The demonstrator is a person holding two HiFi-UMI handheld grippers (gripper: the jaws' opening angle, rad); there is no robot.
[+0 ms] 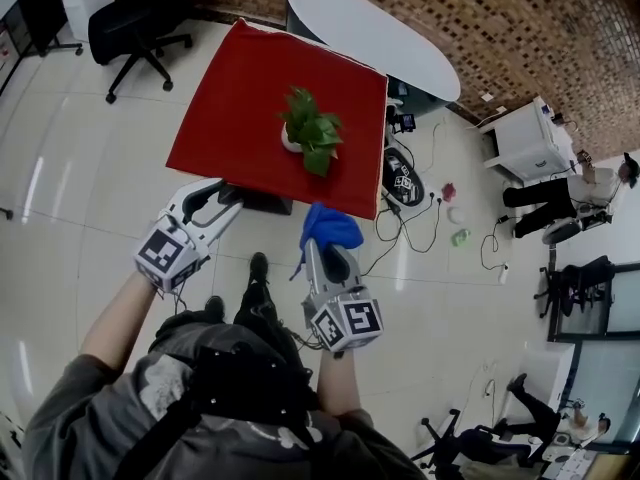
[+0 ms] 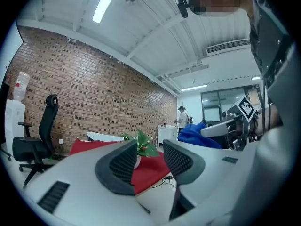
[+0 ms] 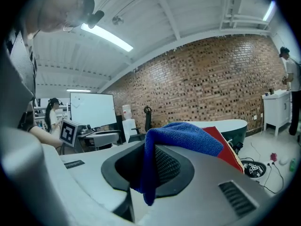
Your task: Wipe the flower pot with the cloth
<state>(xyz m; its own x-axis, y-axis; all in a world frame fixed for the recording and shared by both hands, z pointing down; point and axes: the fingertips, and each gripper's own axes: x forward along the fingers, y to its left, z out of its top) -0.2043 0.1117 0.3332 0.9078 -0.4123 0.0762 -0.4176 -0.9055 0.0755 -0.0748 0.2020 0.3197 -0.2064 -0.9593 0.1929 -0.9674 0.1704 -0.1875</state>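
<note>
The person's right gripper (image 1: pixel 326 252) is clamped on a bunched blue microfibre cloth (image 1: pixel 331 226), which the right gripper view shows pinched between the black ribbed pads and folded over the top of the right-hand jaw (image 3: pixel 184 136). The left gripper (image 1: pixel 228 194) is empty. Its own view shows the two jaws standing apart (image 2: pixel 149 162), with only the distant table visible through the gap. Both tools point roughly level and away from the person, their tips at about the near edge of a square table draped in red fabric (image 1: pixel 225 108). The small white flower pot (image 1: pixel 290 140) stands upright near the middle of that table, well apart from both grippers, and its green leafy plant (image 1: pixel 314 130) spills toward the near side. In the head view the pot lies ahead of both grippers and between them, to the right of the left gripper's line and a little to the left of the cloth. The two look about equally far from it. With the pot's long axis vertical, the cloth hand would probably have to reach forward and slightly inward to meet its side, while the free left gripper seems placed to steady it. Wiping has not yet begun. A white oval table (image 1: pixel 372 26) and a black office chair (image 1: pixel 135 23) stand beyond.
</note>
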